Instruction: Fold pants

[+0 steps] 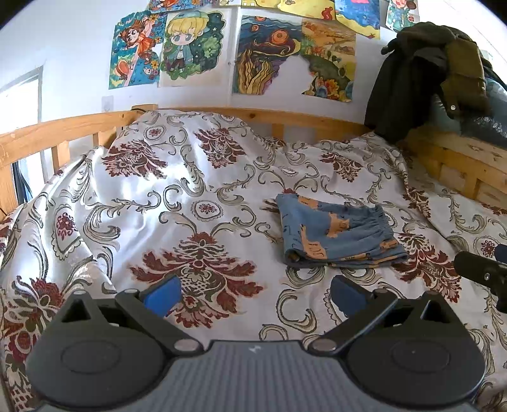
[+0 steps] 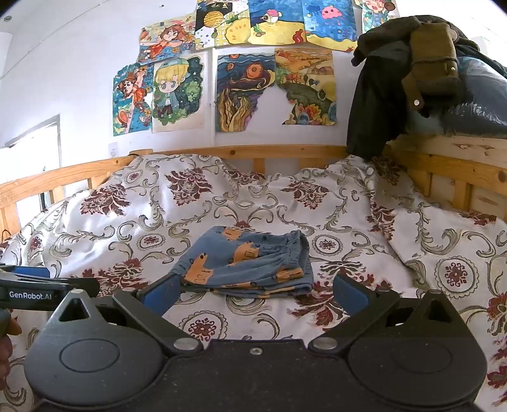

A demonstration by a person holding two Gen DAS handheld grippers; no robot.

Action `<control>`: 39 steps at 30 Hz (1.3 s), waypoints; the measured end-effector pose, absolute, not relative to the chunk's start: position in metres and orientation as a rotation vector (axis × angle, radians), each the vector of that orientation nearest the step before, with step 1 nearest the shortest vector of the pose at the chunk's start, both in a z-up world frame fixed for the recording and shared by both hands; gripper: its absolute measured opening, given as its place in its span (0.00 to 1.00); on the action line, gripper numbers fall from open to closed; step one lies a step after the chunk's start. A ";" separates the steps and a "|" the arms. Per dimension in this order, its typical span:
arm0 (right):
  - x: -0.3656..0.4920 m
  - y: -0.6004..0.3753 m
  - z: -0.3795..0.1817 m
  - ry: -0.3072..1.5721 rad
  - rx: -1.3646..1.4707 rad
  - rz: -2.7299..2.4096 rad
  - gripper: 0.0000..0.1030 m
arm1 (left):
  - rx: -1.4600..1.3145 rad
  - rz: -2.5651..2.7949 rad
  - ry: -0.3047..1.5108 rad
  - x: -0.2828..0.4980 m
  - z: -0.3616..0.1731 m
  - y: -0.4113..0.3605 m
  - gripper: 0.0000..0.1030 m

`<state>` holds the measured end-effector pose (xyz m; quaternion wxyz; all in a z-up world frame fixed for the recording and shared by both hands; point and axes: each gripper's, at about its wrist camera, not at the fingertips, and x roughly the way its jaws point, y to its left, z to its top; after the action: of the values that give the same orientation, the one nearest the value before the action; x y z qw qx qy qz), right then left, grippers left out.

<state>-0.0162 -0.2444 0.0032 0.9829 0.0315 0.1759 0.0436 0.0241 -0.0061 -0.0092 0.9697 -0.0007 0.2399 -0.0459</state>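
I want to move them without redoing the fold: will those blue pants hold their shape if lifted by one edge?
Probably not. The pants look like thin, soft cloth in loose stacked layers, so they would likely droop and unfold. They seem light, and might slide on the sheeny bedspread if pushed.

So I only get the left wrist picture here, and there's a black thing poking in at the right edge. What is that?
Observer: That is the right gripper. Its own camera shows it open and holding nothing, with the folded pants lying just ahead, framed by its two fingers.
Operator: Can that camera see my gripper too?
Observer: Yes. The left gripper comes in side-on at its left edge, with a label reading GenRobot.AI.
Operator: Anything else I miss?
Observer: A top-row drawing of a pink jellyfish-like creature on blue. Your view cuts it off.
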 end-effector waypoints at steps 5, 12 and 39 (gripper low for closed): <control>-0.018 -0.246 0.004 0.350 0.069 0.085 0.99 | -0.005 -0.100 0.488 0.024 -0.009 -0.006 1.00; -0.018 -0.246 0.002 0.362 0.076 0.082 0.99 | 0.013 -0.114 0.473 0.022 -0.008 -0.009 1.00; -0.018 -0.240 -0.003 0.386 0.084 0.093 0.99 | 0.036 -0.099 0.481 0.023 -0.004 -0.012 1.00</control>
<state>-0.0180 -0.2398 -0.0029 0.9795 0.0415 0.1917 0.0463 0.0226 -0.0121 -0.0041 0.9698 0.0177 0.2382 -0.0488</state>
